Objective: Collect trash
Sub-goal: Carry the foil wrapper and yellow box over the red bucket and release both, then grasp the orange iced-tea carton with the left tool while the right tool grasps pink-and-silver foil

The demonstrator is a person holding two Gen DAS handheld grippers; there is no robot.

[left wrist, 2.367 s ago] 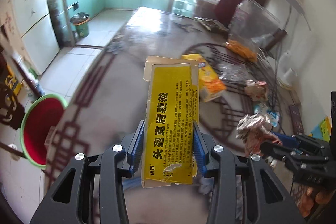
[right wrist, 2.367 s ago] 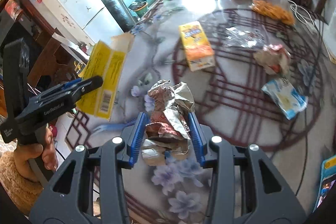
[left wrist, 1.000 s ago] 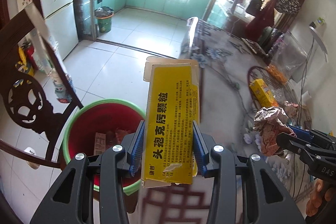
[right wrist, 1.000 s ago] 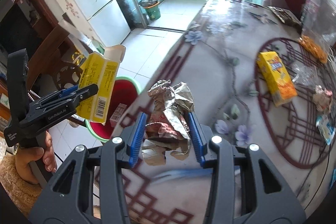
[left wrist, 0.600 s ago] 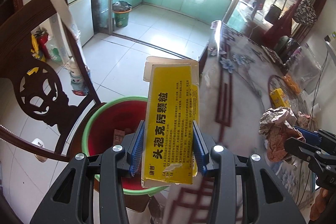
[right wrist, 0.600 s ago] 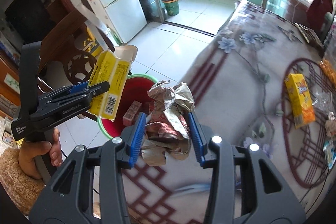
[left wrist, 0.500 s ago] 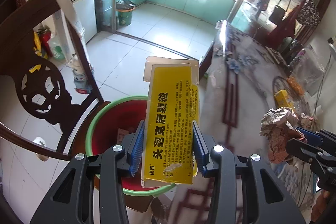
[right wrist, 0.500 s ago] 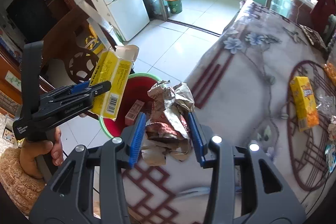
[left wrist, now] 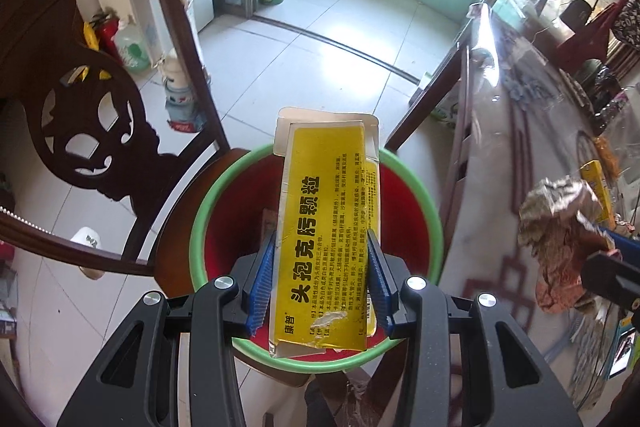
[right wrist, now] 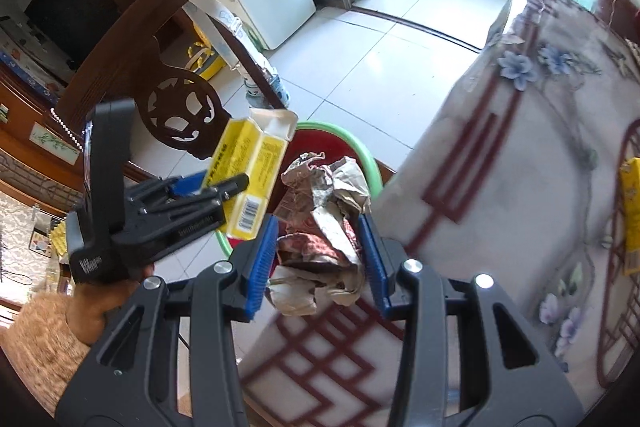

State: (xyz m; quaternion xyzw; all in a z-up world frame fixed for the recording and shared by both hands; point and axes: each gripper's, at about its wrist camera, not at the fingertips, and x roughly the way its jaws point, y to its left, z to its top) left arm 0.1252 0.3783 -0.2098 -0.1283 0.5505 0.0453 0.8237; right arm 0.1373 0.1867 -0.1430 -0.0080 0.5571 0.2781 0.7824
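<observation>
1. Table (right wrist: 520, 187), under a flowered cloth with dark red lines, fills the right side of the right wrist view; a yellow carton (right wrist: 632, 211) lies at its right edge.
2. Chair (left wrist: 92, 131), dark carved wood, stands left of the bin on the tiled floor.
3. Bin (left wrist: 416, 187), red inside with a green rim, sits on the floor just beside the table's near corner, with some trash in its bottom.
4. Left gripper (left wrist: 320, 279) is clamped on a yellow box (left wrist: 328, 227) printed with black characters. The box stands upright with its open flap at the far end, directly over the bin's mouth.
5. Right gripper (right wrist: 318, 259) is closed on a crumpled wrapper (right wrist: 324, 219), brownish and silvery, held over the table edge just right of the bin.
6. Hand (right wrist: 100, 299) in a fuzzy tan sleeve grips the left gripper's handle.
</observation>
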